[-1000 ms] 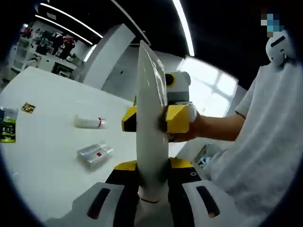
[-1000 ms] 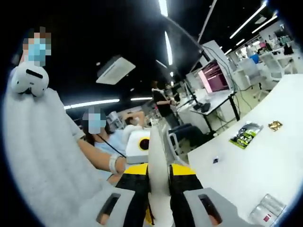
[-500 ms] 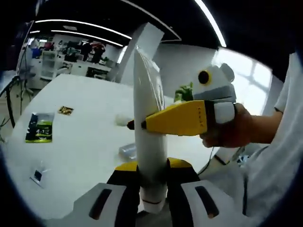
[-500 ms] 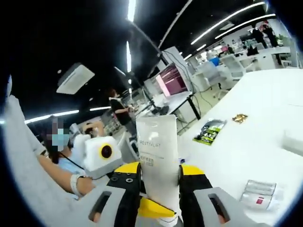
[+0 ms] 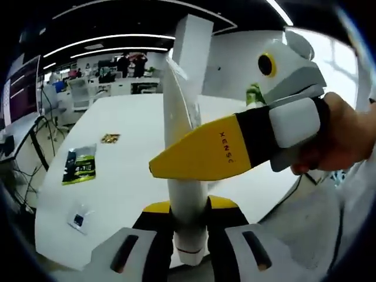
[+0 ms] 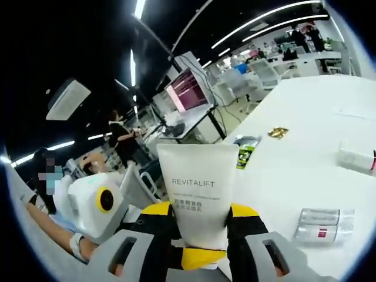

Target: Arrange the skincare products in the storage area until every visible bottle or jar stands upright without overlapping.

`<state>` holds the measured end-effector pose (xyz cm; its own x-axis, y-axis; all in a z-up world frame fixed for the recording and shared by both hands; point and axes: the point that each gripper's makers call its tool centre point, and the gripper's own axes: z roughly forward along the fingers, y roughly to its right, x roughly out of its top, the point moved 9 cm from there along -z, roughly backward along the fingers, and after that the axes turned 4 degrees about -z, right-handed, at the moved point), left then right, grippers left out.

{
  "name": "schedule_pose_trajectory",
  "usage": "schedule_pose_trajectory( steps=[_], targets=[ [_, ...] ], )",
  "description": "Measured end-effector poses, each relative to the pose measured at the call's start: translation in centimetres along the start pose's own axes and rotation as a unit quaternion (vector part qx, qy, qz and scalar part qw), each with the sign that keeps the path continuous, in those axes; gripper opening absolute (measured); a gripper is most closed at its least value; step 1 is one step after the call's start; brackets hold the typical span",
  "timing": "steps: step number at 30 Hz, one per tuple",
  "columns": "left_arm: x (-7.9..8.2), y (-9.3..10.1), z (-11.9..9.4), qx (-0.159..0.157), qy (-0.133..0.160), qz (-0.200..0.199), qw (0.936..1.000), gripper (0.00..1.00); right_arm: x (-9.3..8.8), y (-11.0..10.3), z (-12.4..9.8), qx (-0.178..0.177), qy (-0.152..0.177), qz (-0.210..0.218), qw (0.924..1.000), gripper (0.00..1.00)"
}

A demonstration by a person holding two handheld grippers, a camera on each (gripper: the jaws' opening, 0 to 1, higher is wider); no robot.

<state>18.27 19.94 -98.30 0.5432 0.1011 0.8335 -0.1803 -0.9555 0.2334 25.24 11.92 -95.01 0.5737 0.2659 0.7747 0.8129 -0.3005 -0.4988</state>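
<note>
Tube (image 6: 197,194) clamped by both grippers' fingers (image 5: 194,155).

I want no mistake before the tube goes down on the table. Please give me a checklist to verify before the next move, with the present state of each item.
1. White tube clamped by both grippers: ok; left gripper and right gripper hold it.
2. Tube lifted off the white table: ok.
3. Tube cap closed: cannot tell, it is hidden between the jaws.
4. Other products upright: not ok; the clear bottle and the small white bottle lie on their sides.
5. Bare table to stand it on: ok.
</note>
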Motion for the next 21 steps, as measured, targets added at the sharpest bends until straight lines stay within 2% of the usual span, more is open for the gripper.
schedule_pose_trajectory(
  steps=[2,7,12,15,17,21],
  targets=[
    [0.0,0.4,0.0,0.0,0.002,0.016,0.9999,0.16,-0.1,0.4,-0.4,0.001,0.0,0.001,1.0,0.29],
    [-0.3,1.0,0.1,-0.003,0.001,0.045,0.999,0.17,-0.7,0.6,-1.2,0.001,0.015,0.008,0.9999,0.27],
    [-0.4,1.2,0.3,0.001,-0.001,0.052,0.9986,0.16,-0.9,0.5,-1.3,-0.009,0.015,0.018,0.9997,0.29],
    [-0.8,1.3,0.7,0.018,-0.02,0.081,0.9963,0.16,-1.4,0.7,-1.3,-0.027,0.003,0.034,0.9991,0.31],
    [-1.0,1.7,0.9,0.027,-0.022,0.114,0.9929,0.15,-1.7,0.8,-1.3,-0.041,0.011,0.053,0.9977,0.32],
    [-1.1,2.1,0.8,0.03,-0.019,0.127,0.9912,0.15,-1.8,0.9,-1.4,-0.038,0.018,0.059,0.9974,0.33]
  ],
)
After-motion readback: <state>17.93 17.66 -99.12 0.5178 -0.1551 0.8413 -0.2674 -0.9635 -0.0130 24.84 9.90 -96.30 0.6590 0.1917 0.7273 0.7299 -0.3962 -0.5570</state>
